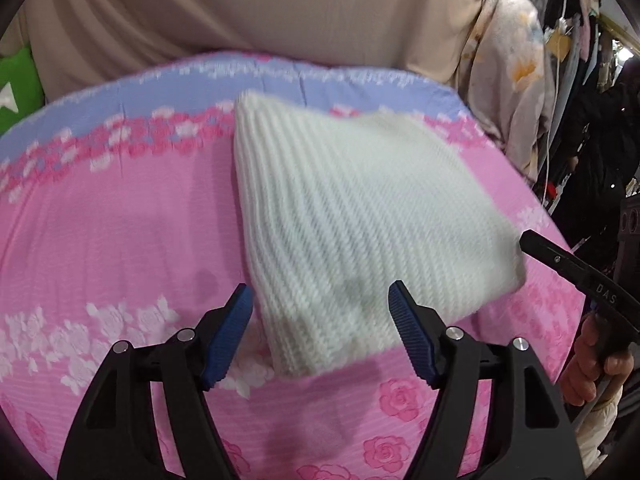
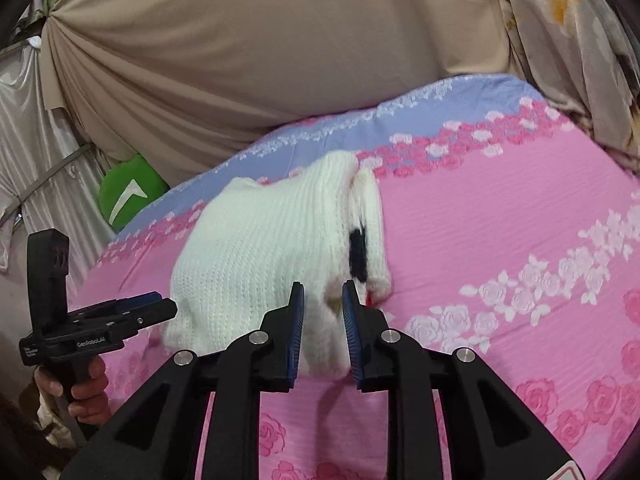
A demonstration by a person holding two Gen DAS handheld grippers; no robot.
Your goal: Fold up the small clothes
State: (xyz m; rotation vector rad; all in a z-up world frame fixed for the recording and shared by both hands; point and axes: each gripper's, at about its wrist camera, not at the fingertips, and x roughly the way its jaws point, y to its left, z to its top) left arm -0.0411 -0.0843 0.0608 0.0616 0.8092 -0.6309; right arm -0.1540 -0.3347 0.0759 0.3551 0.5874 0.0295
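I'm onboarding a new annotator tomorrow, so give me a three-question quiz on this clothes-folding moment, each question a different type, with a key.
1. True or false: the left gripper is clamped on the white ribbed knit garment.
2. Multiple choice: the garment lies on (A) a bare wooden table, (B) a pink rose-print sheet with a lavender band, (C) a grey tray.
3. Fill in: in the right wrist view, the right gripper has its blue pads set ____ apart than the left gripper's.

Key: 1 false, its jaws are wide open, straddling the garment's near corner; 2 B; 3 closer, with a narrow gap, and no fabric visibly pinched.
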